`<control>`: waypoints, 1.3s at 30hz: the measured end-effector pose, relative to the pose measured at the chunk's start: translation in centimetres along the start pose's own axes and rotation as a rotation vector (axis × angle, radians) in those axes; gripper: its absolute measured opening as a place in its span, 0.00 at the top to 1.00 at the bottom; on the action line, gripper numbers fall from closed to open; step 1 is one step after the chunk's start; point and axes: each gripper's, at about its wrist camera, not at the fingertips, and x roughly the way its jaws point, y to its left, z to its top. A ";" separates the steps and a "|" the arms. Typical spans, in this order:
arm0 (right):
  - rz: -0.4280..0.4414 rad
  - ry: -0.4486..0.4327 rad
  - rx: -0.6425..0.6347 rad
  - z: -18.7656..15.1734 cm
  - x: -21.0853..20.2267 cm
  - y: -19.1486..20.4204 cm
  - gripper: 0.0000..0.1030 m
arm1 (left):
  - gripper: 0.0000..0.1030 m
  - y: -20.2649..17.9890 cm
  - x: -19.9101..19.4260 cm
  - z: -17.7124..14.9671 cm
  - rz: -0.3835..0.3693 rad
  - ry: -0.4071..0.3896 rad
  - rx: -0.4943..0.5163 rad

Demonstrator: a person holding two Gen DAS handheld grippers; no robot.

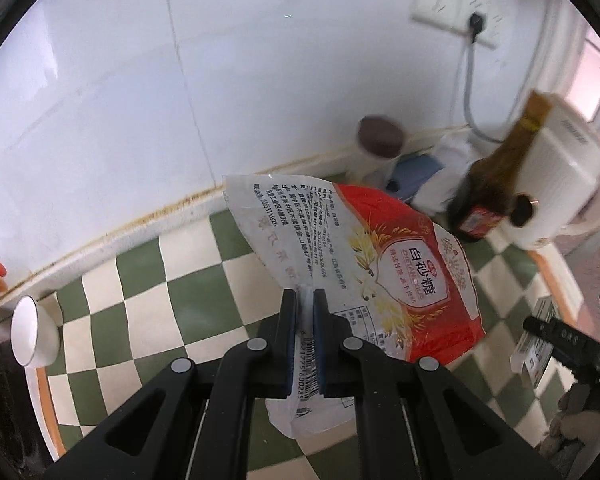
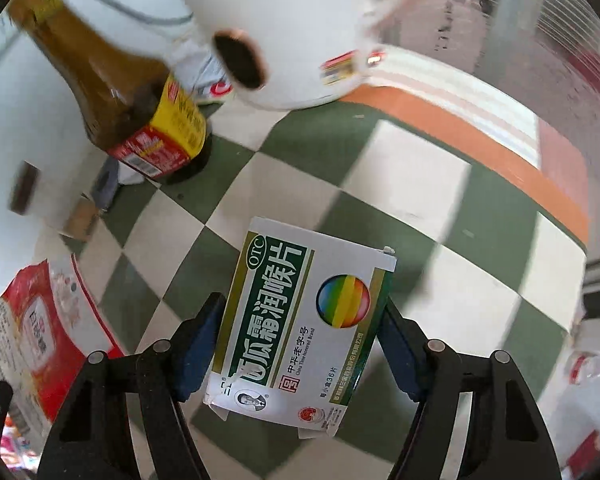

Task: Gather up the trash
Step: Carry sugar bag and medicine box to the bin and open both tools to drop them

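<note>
My left gripper (image 1: 307, 300) is shut on an empty red and white sugar bag (image 1: 364, 264) and holds it up above the green and white checkered tabletop (image 1: 148, 312). The bag also shows at the lower left of the right wrist view (image 2: 40, 332). My right gripper (image 2: 302, 316) is shut on a white and green lozenge box (image 2: 296, 328), its pads on the box's two sides, held above the checkered top. The right gripper with the box shows at the right edge of the left wrist view (image 1: 556, 336).
A brown sauce bottle (image 2: 120, 92) and a white kettle (image 2: 292, 32) stand at the back, by a jar with a dark lid (image 1: 380, 136). A white bowl (image 1: 32, 332) lies at the left. The orange table border (image 2: 480, 144) runs along the right.
</note>
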 end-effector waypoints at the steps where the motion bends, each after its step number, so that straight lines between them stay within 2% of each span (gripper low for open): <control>1: 0.016 -0.012 0.010 -0.2 -0.9 -1.0 0.27 | 0.95 -0.5 -1.1 0.0 -0.020 -0.010 0.010; 6: 0.076 -0.107 0.079 -3.3 -7.9 -6.6 0.27 | 0.95 -5.1 -5.7 -1.0 -0.117 -0.048 0.097; 8: 0.086 -0.138 0.117 -5.0 -9.3 -8.9 0.27 | 0.95 -8.4 -7.8 -2.4 -0.174 -0.054 0.159; 12: 0.070 -0.194 0.221 -8.1 -15.1 -16.5 0.28 | 0.95 -15.3 -10.8 -6.2 -0.283 -0.034 0.280; 14: 0.041 -0.218 0.280 -10.5 -17.7 -21.6 0.28 | 0.95 -20.1 -12.0 -9.7 -0.357 0.008 0.371; 18: -0.037 -0.242 0.446 -16.5 -22.1 -32.7 0.28 | 0.95 -28.8 -12.9 -16.9 -0.453 0.109 0.547; 21: -0.110 -0.231 0.582 -22.6 -23.2 -41.0 0.28 | 0.95 -35.4 -12.1 -24.5 -0.498 0.213 0.683; 23: -0.145 -0.210 0.655 -26.3 -22.8 -45.4 0.28 | 0.95 -38.7 -10.5 -29.1 -0.498 0.275 0.757; 26: -0.184 -0.156 0.773 -33.2 -20.0 -52.3 0.28 | 0.95 -43.6 -5.5 -38.0 -0.467 0.397 0.867; 28: -0.196 -0.124 0.820 -36.4 -17.5 -55.2 0.28 | 0.95 -45.9 -1.4 -43.6 -0.425 0.458 0.936; 31: -0.214 -0.066 0.890 -41.6 -11.5 -60.2 0.28 | 0.95 -48.9 5.5 -52.3 -0.357 0.551 1.031; 32: -0.211 -0.058 0.904 -42.5 -10.3 -61.2 0.28 | 0.95 -49.6 7.5 -54.6 -0.339 0.575 1.060; 35: -0.209 -0.025 0.937 -45.2 -3.3 -64.1 0.28 | 0.95 -52.1 14.7 -62.7 -0.285 0.644 1.147; 39: -0.193 0.013 0.956 -47.8 5.6 -67.6 0.29 | 0.95 -54.9 21.4 -70.3 -0.241 0.717 1.208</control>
